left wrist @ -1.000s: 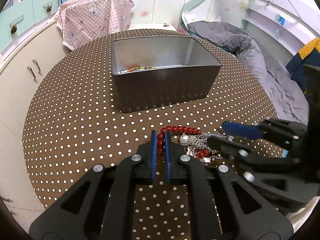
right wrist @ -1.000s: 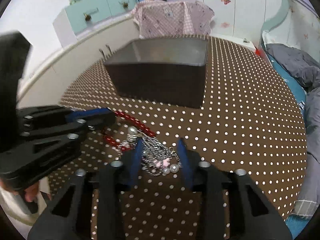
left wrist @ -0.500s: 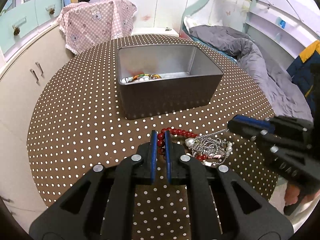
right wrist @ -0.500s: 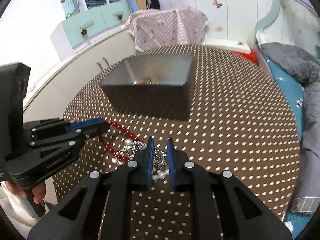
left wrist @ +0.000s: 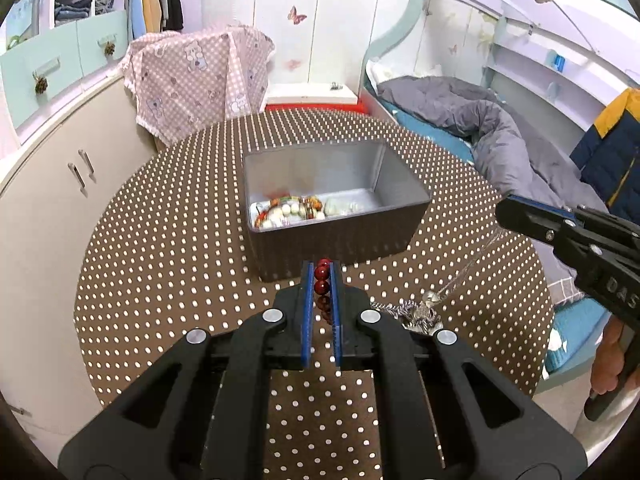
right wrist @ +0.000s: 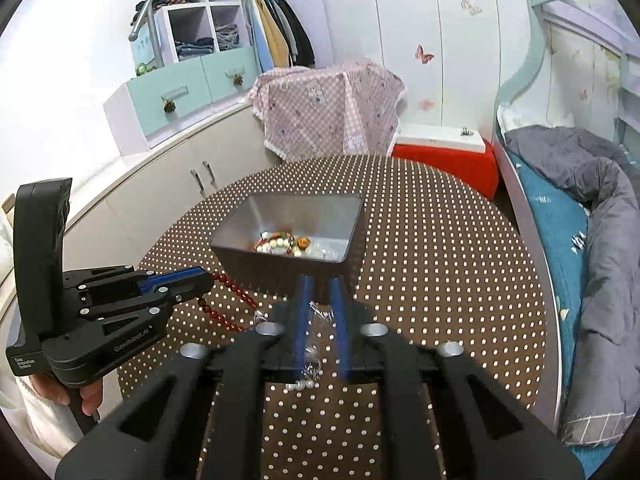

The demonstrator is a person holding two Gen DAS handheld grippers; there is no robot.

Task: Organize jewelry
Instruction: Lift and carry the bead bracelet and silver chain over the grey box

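Left wrist view: the dotted table (left wrist: pixel 160 264) bears the metal tin (left wrist: pixel 400 184). My left hand-held gripper (left wrist: pixel 321 276) stays clamped on the red bead strand (left wrist: pixel 321 286). My right hand-held gripper (right wrist: pixel 320 292) has just pinched the silver chain (right wrist: pixel 314 344), so both now lift clear, ready for the tin.
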